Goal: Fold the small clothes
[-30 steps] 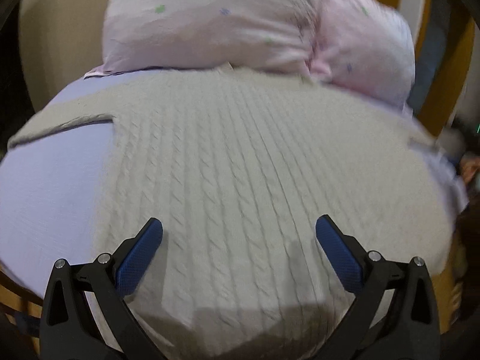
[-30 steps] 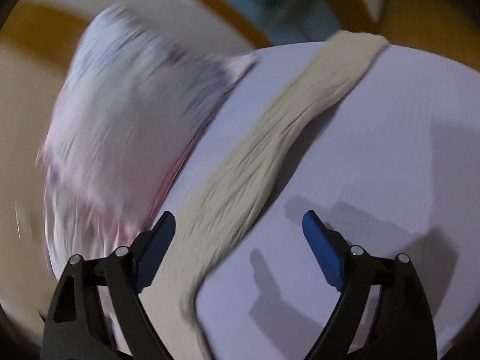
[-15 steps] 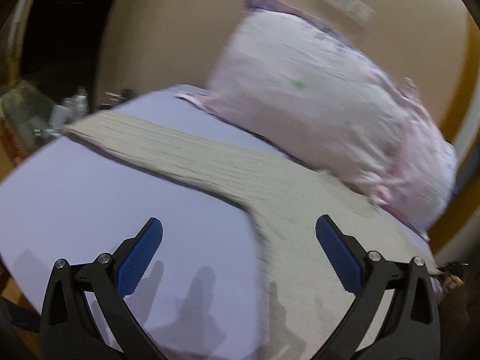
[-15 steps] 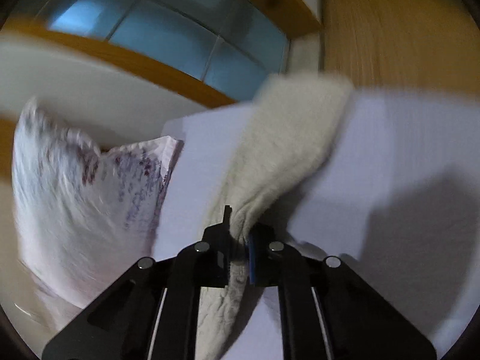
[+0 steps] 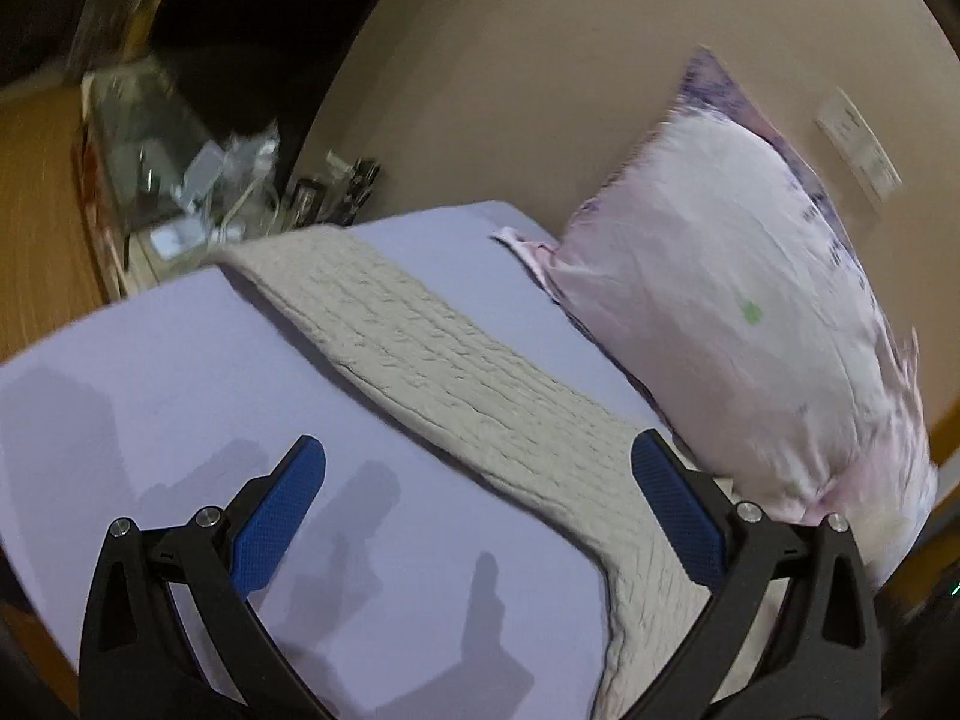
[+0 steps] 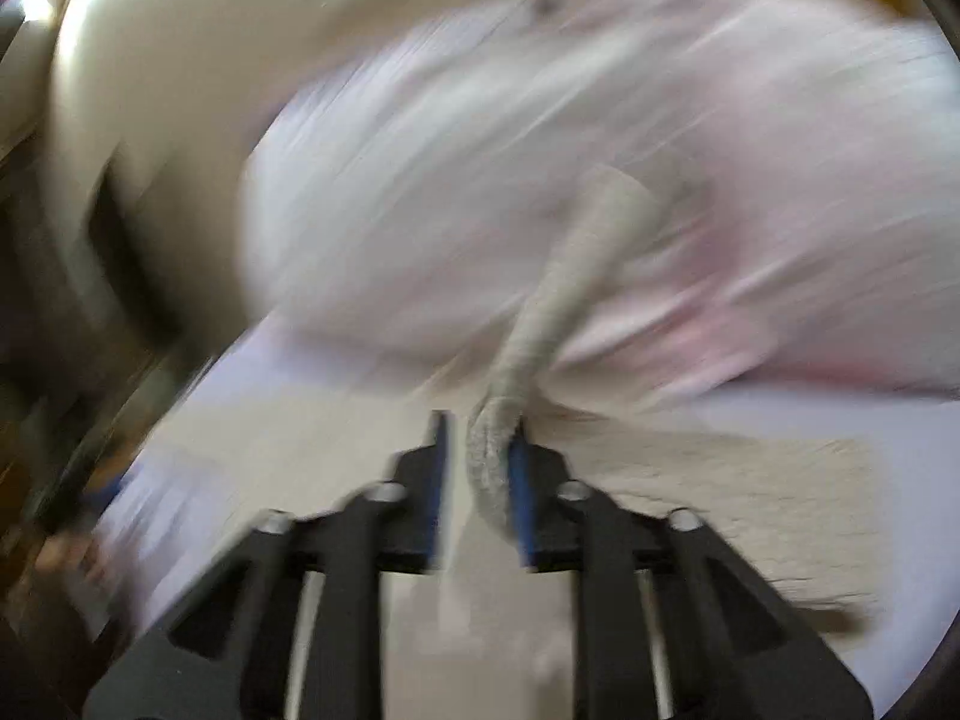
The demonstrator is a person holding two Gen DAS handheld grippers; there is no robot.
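Observation:
A cream cable-knit sweater lies on a lilac sheet [image 5: 150, 372]. In the left wrist view its left sleeve [image 5: 420, 348] stretches flat and diagonal toward the far left. My left gripper [image 5: 477, 489] is open and empty, hovering above the sheet and the sleeve's base. In the blurred right wrist view my right gripper [image 6: 480, 456] is nearly closed on the other sleeve [image 6: 564, 294], which hangs lifted from the jaws over the sweater body [image 6: 720, 480].
A pink-white pillow [image 5: 750, 312] lies at the back right, also blurred in the right wrist view [image 6: 540, 150]. A beige headboard [image 5: 540, 90] stands behind. A cluttered bedside surface [image 5: 198, 180] is at the far left beyond the sheet's edge.
My left gripper swung left from the sweater body to its left sleeve. My right gripper closed on the right sleeve, lifted it and swung it over the body toward the pillow.

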